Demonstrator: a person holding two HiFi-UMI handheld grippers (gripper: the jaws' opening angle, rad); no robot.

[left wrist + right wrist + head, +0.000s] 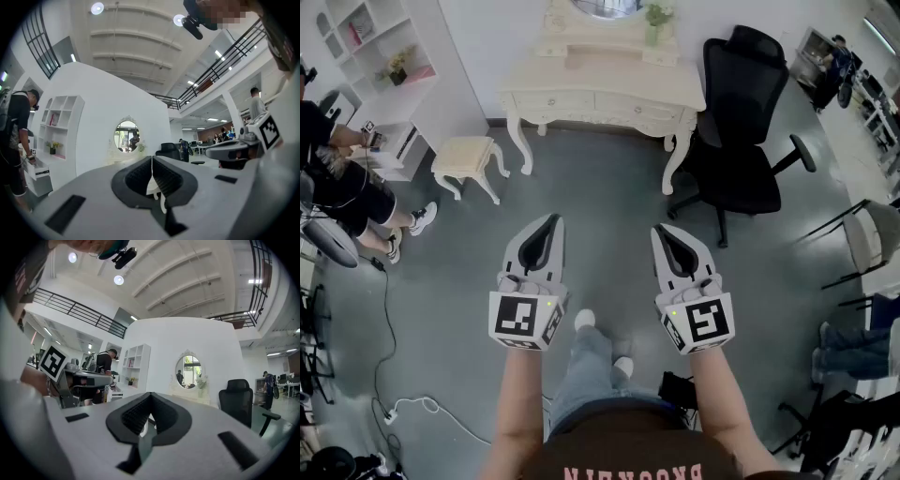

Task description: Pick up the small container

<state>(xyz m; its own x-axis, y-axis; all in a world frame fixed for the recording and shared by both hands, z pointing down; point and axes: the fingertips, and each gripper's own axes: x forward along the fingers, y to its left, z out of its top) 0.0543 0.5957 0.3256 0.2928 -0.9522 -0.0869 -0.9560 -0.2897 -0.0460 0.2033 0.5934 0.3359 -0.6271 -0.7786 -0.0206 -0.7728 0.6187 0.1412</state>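
Note:
I cannot pick out a small container for certain; the only candidate is a pale green pot with a plant [653, 26] on the cream dressing table [600, 89] far ahead. My left gripper [551, 221] is held over the grey floor, well short of the table. Its jaws are shut with nothing between them, and the tips meet in the left gripper view [152, 159]. My right gripper [662, 231] hangs level beside it, also shut and empty, its tips touching in the right gripper view [150, 395]. In both gripper views the oval mirror [126, 136] lies straight ahead.
A cream stool [467, 156] stands left of the table and a black office chair [741, 141] right of it. White shelves [375, 56] and a person [337, 178] are at the far left. A white cable [412, 408] crosses the floor at lower left. A grey chair [872, 234] is at the right edge.

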